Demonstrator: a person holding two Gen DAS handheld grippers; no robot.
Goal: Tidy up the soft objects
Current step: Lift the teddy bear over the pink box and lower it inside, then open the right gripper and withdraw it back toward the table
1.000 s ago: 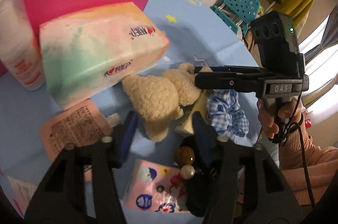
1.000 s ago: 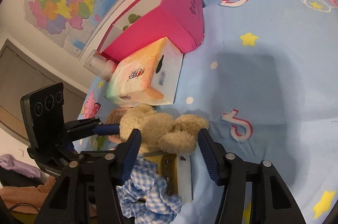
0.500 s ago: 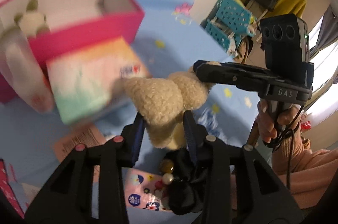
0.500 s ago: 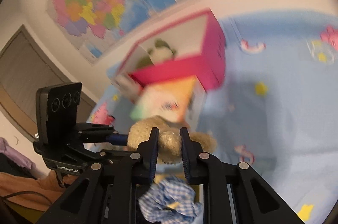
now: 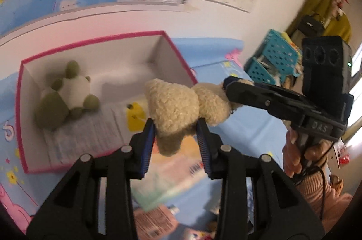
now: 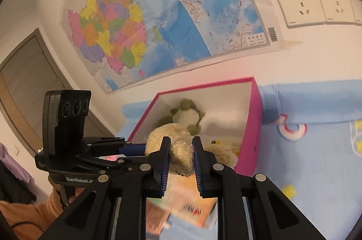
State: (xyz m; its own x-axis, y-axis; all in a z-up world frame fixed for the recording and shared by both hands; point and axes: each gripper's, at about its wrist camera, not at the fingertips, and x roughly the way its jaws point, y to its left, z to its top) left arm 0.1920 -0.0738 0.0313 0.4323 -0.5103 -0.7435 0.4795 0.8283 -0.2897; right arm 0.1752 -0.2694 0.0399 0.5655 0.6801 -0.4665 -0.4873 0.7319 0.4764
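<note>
Left wrist view: my left gripper [image 5: 175, 127] is clenched on one end of the cream teddy bear [image 5: 174, 111], jaws just closed onto it, bear pinched between the pads. My right gripper [image 5: 228, 87] clamps its other end. The bear hangs clear of the table, over the near wall of the pink box [image 5: 20, 117]. Risk: two grips on one soft toy, so if my hands drift apart it stretches or slips from a pad; carried too low, it snags the box wall. The box holds a green-and-white plush [image 5: 65, 99], a yellow item [image 5: 134, 117] and some printed paper. Right wrist view: my right gripper [image 6: 179, 160] pinches the bear [image 6: 167, 138], with my left gripper [image 6: 144, 147] alongside. The box [image 6: 254, 127] sits just beyond, plush [image 6: 186, 114] inside.
</note>
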